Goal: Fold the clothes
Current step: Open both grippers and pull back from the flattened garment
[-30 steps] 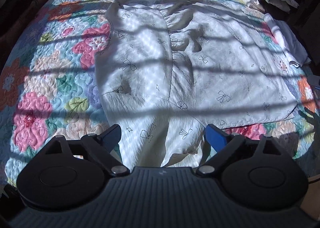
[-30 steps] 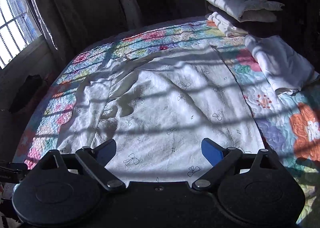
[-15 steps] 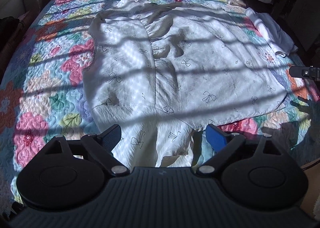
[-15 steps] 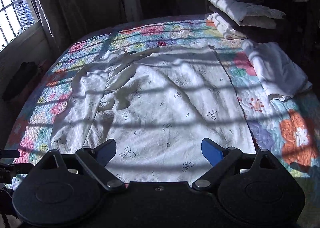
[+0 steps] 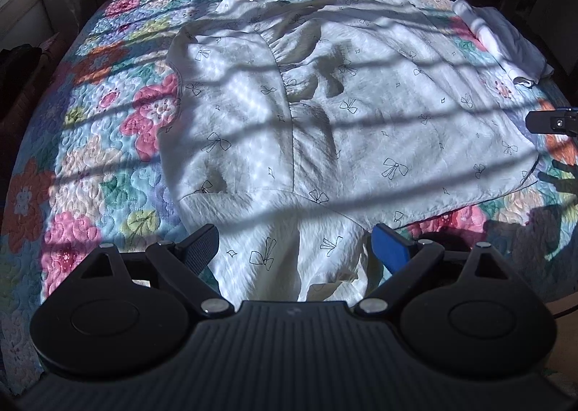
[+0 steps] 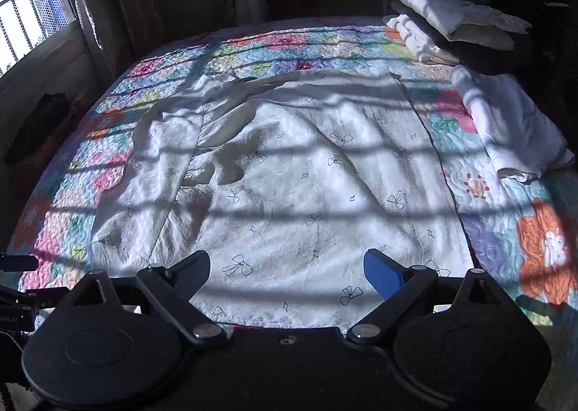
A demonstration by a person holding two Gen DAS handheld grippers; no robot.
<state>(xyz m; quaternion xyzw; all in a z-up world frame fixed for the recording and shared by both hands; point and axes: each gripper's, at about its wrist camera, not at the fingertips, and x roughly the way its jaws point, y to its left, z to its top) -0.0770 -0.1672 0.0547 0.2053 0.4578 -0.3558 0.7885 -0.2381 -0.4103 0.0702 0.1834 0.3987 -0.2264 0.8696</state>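
Note:
A white garment with small black bow prints (image 5: 343, 129) lies spread on the bed; it also shows in the right wrist view (image 6: 289, 187). Its left part is folded over along a seam, and one sleeve runs toward the near edge. My left gripper (image 5: 294, 248) is open and empty, above that near sleeve. My right gripper (image 6: 287, 268) is open and empty, above the garment's near hem. The right gripper's tip shows at the right edge of the left wrist view (image 5: 552, 122).
A floral quilt (image 5: 90, 165) covers the bed. Folded white clothes (image 6: 513, 125) lie at its right side, with stacked white bedding (image 6: 451, 17) behind them. A window (image 6: 29, 6) with curtains is at the left, and a dark bag (image 6: 39, 125) on the floor.
Both grippers have pulled back and risen, so more of the bed and room shows. The garment has not moved. Both stay open.

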